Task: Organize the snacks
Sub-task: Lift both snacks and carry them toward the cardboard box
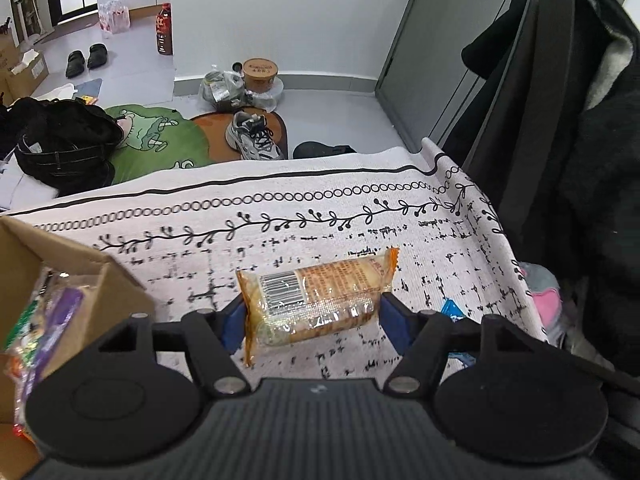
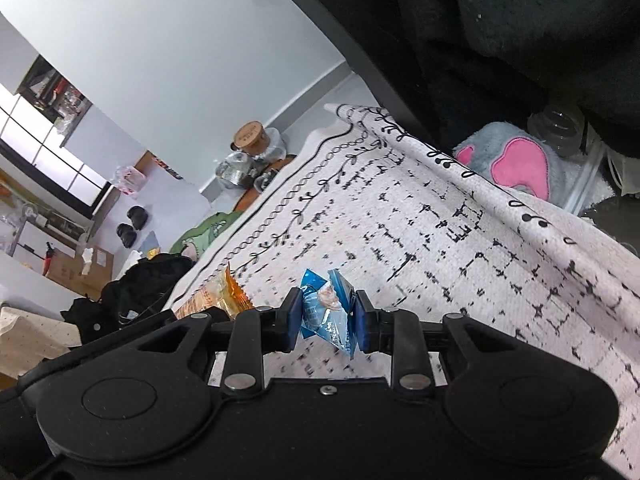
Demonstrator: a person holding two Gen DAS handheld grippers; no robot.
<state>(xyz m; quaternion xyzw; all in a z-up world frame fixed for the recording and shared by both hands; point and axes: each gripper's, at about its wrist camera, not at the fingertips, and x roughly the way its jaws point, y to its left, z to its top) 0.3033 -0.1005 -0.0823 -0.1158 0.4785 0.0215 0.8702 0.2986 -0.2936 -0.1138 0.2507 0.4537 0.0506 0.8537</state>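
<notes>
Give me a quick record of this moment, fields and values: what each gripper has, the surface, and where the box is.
left gripper: shut on orange biscuit pack, held crosswise
right gripper: shut on small blue packet
surface: patterned white cloth
cardboard box: at the left gripper's left, snacks already inside
both snacks: appear lifted off the cloth

Two matching handheld grippers, left gripper (image 1: 312, 320) and right gripper (image 2: 326, 316). Each has a matte black plastic body with a ribbed centre panel, two round raised discs at its sides, silver screw heads on angular black linkage arms, and flat blue finger pads (image 1: 231, 326).
</notes>
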